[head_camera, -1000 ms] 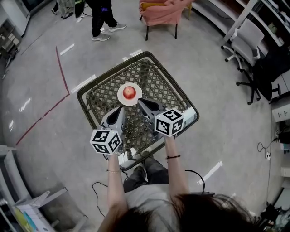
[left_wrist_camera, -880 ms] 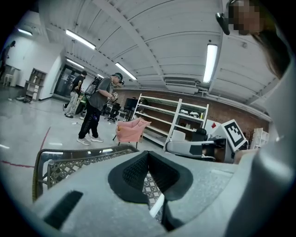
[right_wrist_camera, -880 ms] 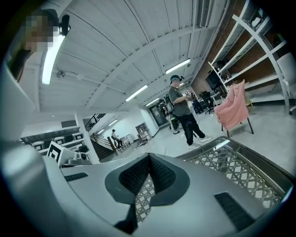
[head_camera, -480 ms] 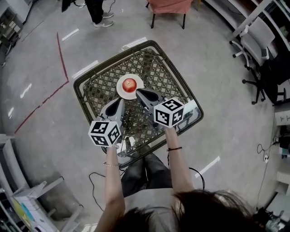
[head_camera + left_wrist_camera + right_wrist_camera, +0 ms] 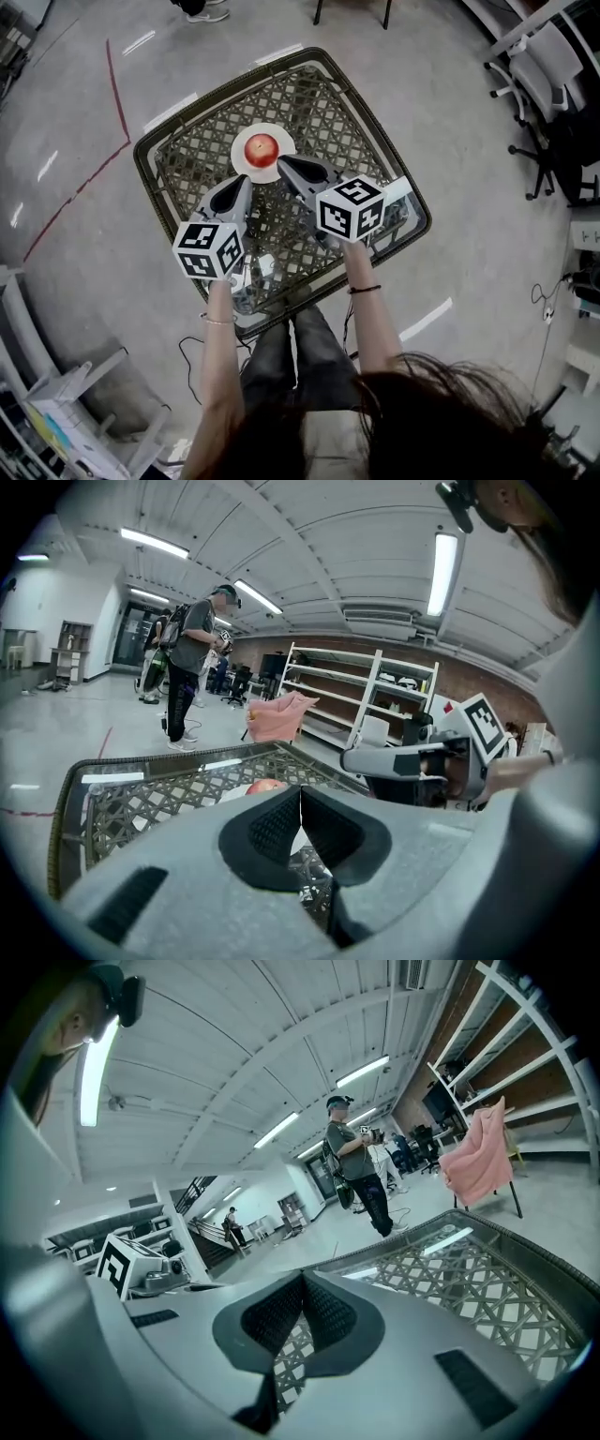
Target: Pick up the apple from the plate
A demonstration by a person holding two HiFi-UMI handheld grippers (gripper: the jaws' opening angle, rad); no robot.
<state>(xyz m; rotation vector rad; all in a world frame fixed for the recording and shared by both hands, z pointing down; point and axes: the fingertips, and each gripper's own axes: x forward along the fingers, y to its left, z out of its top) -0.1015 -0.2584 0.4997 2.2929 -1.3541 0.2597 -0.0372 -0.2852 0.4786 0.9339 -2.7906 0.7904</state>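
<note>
The apple [image 5: 262, 147] sits in the middle of the plate [image 5: 240, 165], on the lattice surface [image 5: 323, 98]. The left tongs [image 5: 246, 181] hang just beside the plate's near rim. The tip of the right tongs [image 5: 280, 161] overlaps the plate's right edge in the head view, close to the apple. Both tongs are closed, pads together, with nothing between them.

The step in hand looks like the approach, and neither pair can take the fruit as it stands. The right seems better placed. It should open wide before it reaches the apple, bring one jaw to each side at the widest part, then close gently. The apple is round and smooth, so a closed tip could nudge it into a roll, and the plate might slide. The left tongs should stay clear, or steady the rim.
</note>
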